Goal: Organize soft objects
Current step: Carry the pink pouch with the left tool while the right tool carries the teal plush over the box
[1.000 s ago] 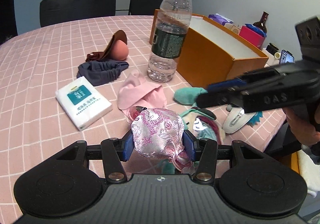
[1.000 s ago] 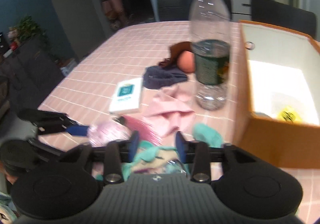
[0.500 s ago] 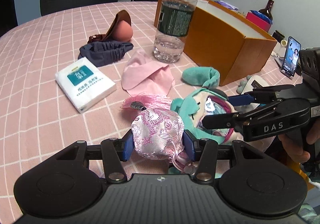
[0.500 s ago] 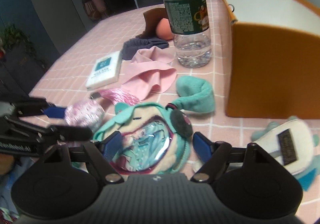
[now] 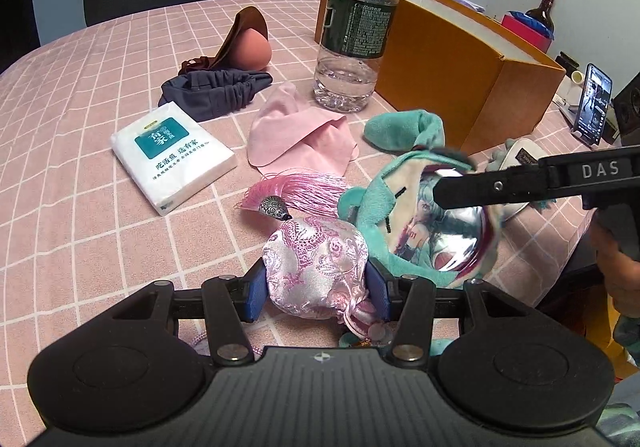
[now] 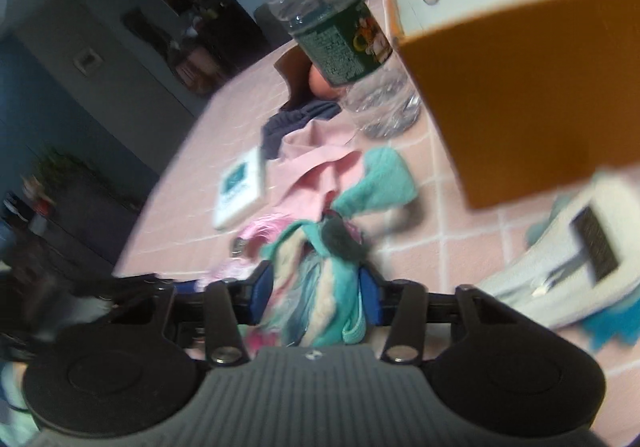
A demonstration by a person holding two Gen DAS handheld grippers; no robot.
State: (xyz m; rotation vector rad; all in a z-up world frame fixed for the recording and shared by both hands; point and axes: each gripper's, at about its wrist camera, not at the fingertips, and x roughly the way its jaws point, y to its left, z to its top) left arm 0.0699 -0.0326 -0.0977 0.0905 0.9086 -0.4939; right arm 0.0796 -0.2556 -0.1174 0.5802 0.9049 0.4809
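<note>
The right wrist view is heavily smeared by blur, so the white slipper-like item (image 6: 576, 251) at its right edge is hard to make out, and the orange box (image 6: 532, 95) is cut off by the top of the frame. In the left wrist view the water bottle (image 5: 360, 23) loses its cap above the upper edge, and the lower half of the teal plush pouch (image 5: 424, 223) is partly masked by the black finger of the right claw (image 5: 448, 191) reaching in from the right.

A pink checked cloth is seen over the worktop (image 5: 80, 175). Dark chairs and a pale wall are seen behind it at the top of the frame. A tissue pack (image 5: 172, 157) lies at centre left. A pink cloth (image 5: 300, 139) lies just below the bottle, a navy fabric piece (image 5: 216, 91) above the pack, and a peach ball (image 5: 252, 53) against brown fabric further up. A phone (image 5: 596, 103) stands at the far right.

The left claw (image 5: 316, 283) is clamped on the pink brocade sachet (image 5: 316, 271), blue pads pressed into both sides, low at frame centre; its pink tassel (image 5: 296, 191) trails on the cloth above. The right claw (image 6: 316, 295) is closed on the bunched teal plush pouch (image 6: 320, 299), pads pinching the fabric.
</note>
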